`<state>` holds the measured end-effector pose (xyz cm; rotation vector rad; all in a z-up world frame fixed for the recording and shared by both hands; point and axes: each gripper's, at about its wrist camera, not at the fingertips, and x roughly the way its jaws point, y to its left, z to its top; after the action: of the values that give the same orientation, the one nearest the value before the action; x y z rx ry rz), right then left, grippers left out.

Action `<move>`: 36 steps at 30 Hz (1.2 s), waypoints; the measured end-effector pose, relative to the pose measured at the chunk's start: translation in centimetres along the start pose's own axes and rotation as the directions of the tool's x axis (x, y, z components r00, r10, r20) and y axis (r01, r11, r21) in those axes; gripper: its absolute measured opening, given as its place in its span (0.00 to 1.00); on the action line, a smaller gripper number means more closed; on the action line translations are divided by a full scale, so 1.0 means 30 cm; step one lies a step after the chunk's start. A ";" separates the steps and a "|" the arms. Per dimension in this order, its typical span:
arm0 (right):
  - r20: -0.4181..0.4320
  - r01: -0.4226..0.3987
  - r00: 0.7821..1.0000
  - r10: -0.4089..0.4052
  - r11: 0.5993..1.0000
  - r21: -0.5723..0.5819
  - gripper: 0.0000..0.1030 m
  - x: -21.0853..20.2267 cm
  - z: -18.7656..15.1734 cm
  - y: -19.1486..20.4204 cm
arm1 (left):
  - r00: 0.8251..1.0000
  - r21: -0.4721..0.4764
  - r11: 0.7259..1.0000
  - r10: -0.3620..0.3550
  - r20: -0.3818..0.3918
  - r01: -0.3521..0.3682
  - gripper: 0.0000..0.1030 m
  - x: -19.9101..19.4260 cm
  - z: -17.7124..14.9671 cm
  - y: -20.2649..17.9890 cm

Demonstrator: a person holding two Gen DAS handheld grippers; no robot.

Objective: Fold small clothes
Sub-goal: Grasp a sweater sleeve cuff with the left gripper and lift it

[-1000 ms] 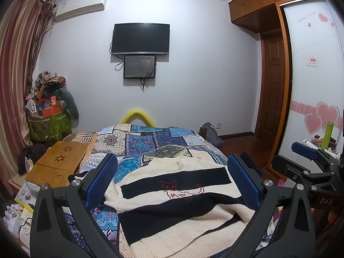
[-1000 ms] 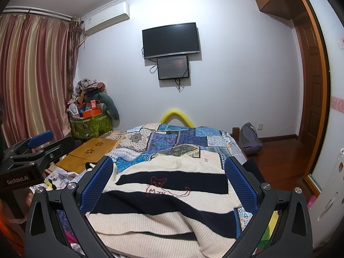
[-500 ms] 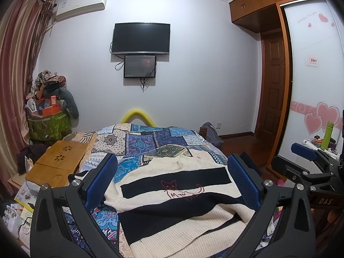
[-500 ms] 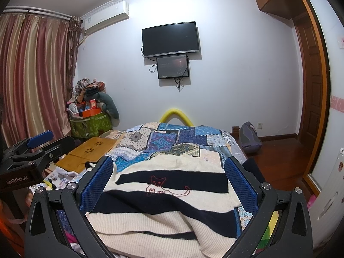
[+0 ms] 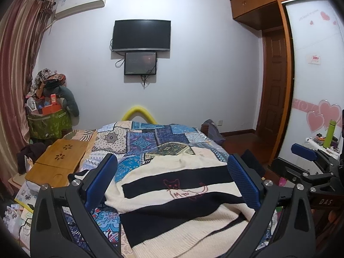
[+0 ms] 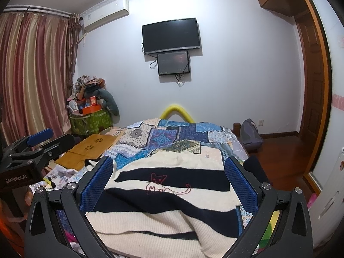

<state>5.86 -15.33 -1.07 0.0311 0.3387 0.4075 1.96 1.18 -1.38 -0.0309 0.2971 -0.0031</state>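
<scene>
1. Cream-and-black striped sweater (image 5: 176, 195) lies spread on the patchwork quilt (image 5: 150, 142), its collar toward the far wall and its hem rumpled at the near end, with a red cat outline stitched on its middle black stripe.

2. Nothing has changed over the last second: the sweater sits in the same place with the same creases, and neither view has shifted. My reading is that no fold has begun and the person is holding back before the first grasp.

3. Left gripper (image 5: 172, 180) hovers above the sweater's near half with its jaws spread wide, empty, the blue pads (image 5: 101, 180) touching no cloth.

4. Right gripper (image 6: 169, 180) hangs beside it over the same near half, likewise gaping wide and holding nothing.

5. Beside the sweater's left edge a wooden lap tray (image 5: 58, 163) rests at the quilt's border; it is well apart from both tools.

6. Likely next: each gripper descends to pinch a sweater edge or sleeve.
</scene>
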 end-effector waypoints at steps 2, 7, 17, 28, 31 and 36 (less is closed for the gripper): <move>-0.015 -0.005 1.000 0.005 1.000 0.003 1.00 0.027 0.000 -0.006 | 0.999 0.003 1.000 0.028 -0.026 -0.028 1.00 0.045 -0.003 0.026; -0.073 -0.016 0.997 0.018 0.999 0.029 1.00 0.137 -0.007 -0.043 | 0.991 -0.027 0.998 0.055 -0.123 -0.059 1.00 0.185 -0.031 0.118; -0.253 -0.024 0.967 0.038 0.998 0.058 1.00 0.435 -0.070 -0.147 | 0.897 -0.101 0.976 0.131 -0.422 -0.191 1.00 0.560 -0.201 0.433; -0.433 -0.071 0.896 0.102 0.994 0.086 0.99 0.730 -0.091 -0.220 | 0.764 -0.153 0.908 0.226 -0.604 -0.390 0.92 0.863 -0.370 0.813; -0.459 -0.073 0.883 0.099 0.995 0.072 0.99 0.792 -0.098 -0.224 | 0.743 -0.209 0.873 0.224 -0.631 -0.440 0.90 0.921 -0.404 0.922; -0.501 -0.071 0.862 0.073 0.997 0.022 0.99 0.859 -0.119 -0.239 | 0.670 -0.180 0.832 0.273 -0.690 -0.524 0.81 1.025 -0.466 1.056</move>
<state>29.68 -11.89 -13.29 -0.0620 0.8581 0.4874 27.23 32.18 -24.72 -0.3465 1.0006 0.5107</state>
